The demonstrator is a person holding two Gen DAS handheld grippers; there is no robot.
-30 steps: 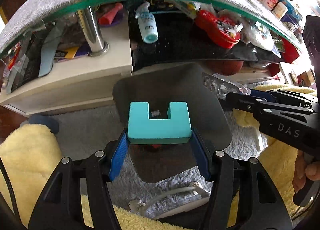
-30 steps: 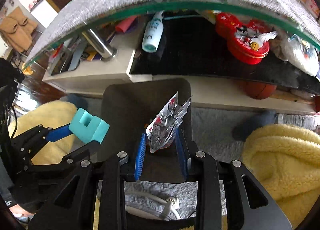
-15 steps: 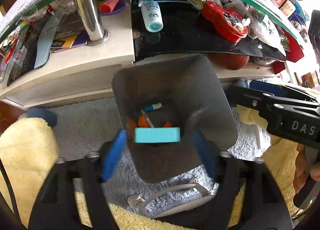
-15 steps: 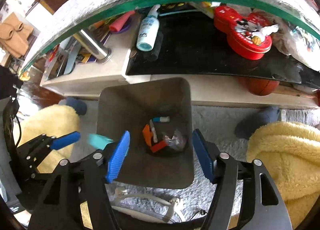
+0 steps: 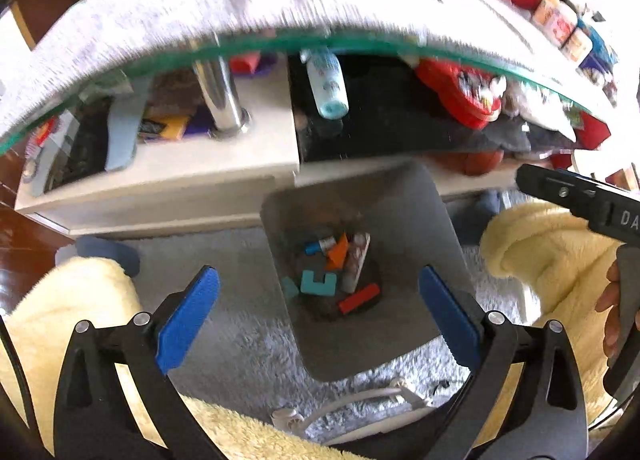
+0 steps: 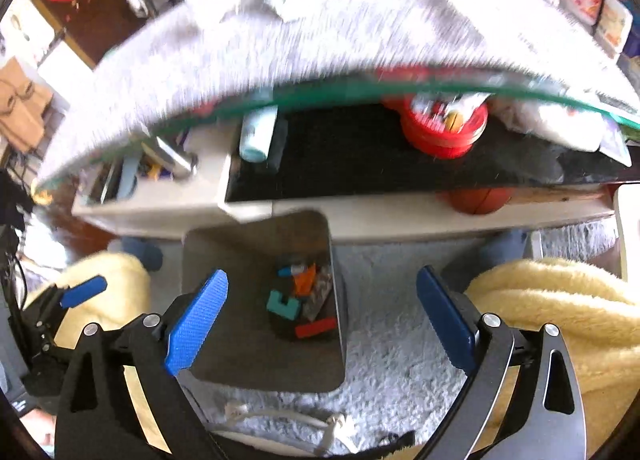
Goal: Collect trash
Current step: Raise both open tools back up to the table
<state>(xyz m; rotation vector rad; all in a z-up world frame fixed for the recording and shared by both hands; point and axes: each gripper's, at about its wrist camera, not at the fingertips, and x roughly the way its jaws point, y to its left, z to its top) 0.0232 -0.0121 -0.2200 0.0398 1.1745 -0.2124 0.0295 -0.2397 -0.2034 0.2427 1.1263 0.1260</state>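
A: Starting on the left, what is the left gripper (image 5: pixel 318 318) doing?

B: It is hanging over the grey bin (image 5: pixel 404 348) with its blue pads (image 5: pixel 188 320) spread wide, and it is gripping nothing. To the left of its left finger a yellow fleece (image 5: pixel 60 312) is showing, and white shaggy rug (image 5: pixel 240 344) is lying between that finger and the bin.

A: And the trash?

B: It is sitting at the bottom of the bin, ahead of the claw and between its fingers: a teal U-shaped block (image 5: pixel 320 284), an orange scrap (image 5: pixel 338 252), a clear wrapper (image 5: pixel 356 260) just right of the block, and a red piece (image 5: pixel 360 298) nearest the claw.

A: Moving right?

B: The right gripper (image 6: pixel 322 322) is also standing fully apart, holding nothing. From its camera the bin (image 6: pixel 240 340) is lying ahead and slightly left of centre, its near left wall partly behind the left pad (image 6: pixel 198 320). The teal block (image 6: pixel 282 304) and red piece (image 6: pixel 316 328) are showing between the fingers. The other claw's blue tip is peeking in far to the left.

A: Beyond both claws?

B: A glass-edged table (image 6: pixel 360 36) under a grey cloth is arching over a lower shelf where a white bottle (image 6: pixel 258 136) and a red tin (image 6: pixel 444 128) are resting; motion blur is smearing the detail there.
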